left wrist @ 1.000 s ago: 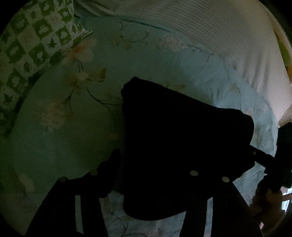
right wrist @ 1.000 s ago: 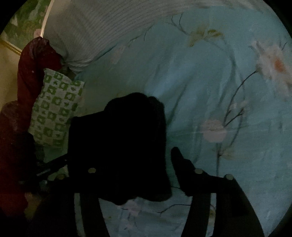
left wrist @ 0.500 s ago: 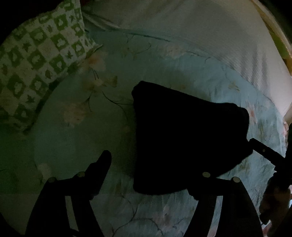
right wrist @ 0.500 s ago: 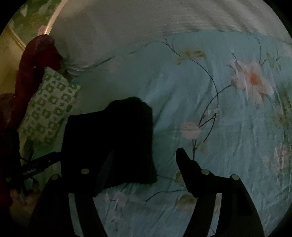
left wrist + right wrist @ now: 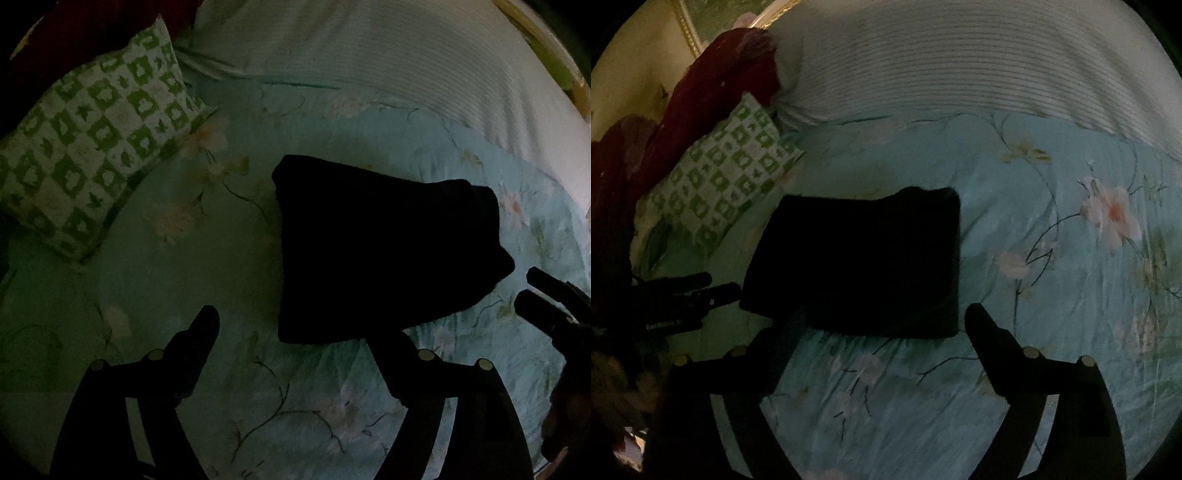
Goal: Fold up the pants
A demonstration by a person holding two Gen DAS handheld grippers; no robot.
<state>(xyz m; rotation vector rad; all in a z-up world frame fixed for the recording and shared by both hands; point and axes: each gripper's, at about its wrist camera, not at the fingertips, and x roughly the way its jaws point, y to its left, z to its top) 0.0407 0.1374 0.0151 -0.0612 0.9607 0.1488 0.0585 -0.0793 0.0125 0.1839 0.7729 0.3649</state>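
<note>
The black pants [image 5: 380, 251] lie folded into a compact rectangle on the light blue floral bedsheet [image 5: 155, 280]; they also show in the right wrist view [image 5: 864, 262]. My left gripper [image 5: 299, 336] is open and empty, held just short of the pants' near edge. My right gripper [image 5: 886, 325] is open and empty, also just short of the near edge. Each gripper shows in the other's view, the right one [image 5: 543, 299] at the pants' right side, the left one [image 5: 690, 291] at their left side.
A green-and-white checked pillow [image 5: 92, 147] lies left of the pants. A white ribbed blanket [image 5: 388, 62] covers the far part of the bed. A dark red garment [image 5: 713, 92] is heaped at the far left by the wall.
Both grippers have let go of the pants and drawn back toward me. The folded pants now lie free on the sheet, farther from both cameras.
</note>
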